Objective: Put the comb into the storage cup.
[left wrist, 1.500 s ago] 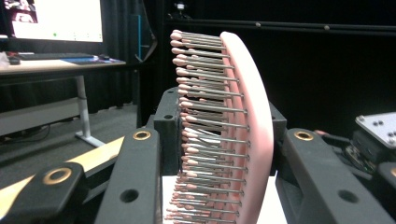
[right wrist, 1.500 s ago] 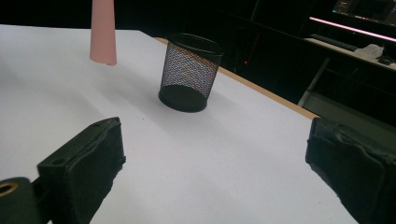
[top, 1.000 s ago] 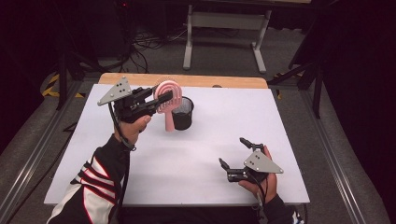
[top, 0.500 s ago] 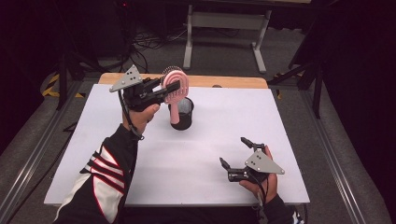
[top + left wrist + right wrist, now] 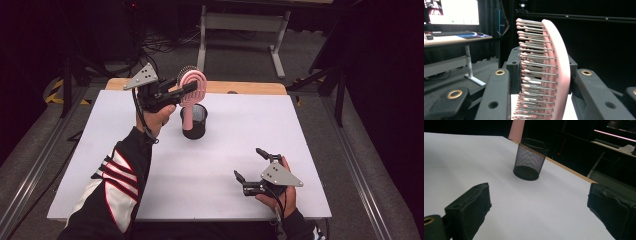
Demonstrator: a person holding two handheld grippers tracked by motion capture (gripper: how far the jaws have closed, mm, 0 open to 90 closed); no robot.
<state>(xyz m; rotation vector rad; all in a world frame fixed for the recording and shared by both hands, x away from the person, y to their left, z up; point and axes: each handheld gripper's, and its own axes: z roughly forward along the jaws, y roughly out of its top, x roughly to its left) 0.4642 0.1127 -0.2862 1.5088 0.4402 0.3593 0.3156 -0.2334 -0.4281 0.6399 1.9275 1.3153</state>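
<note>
I see the cup [image 5: 194,121] standing toward the far middle of the surface [image 5: 225,150]. The hairbrush [image 5: 191,95] hangs above it, handle dipping inside. My right gripper [image 5: 252,166] sits well apart, at the near right.

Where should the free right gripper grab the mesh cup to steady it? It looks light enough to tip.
Take the black mesh cup across its round wall, low near the base, coming in level from the right gripper's side. It stands upright on the white table, and the pink hairbrush in the left gripper hangs over its open top.
</note>
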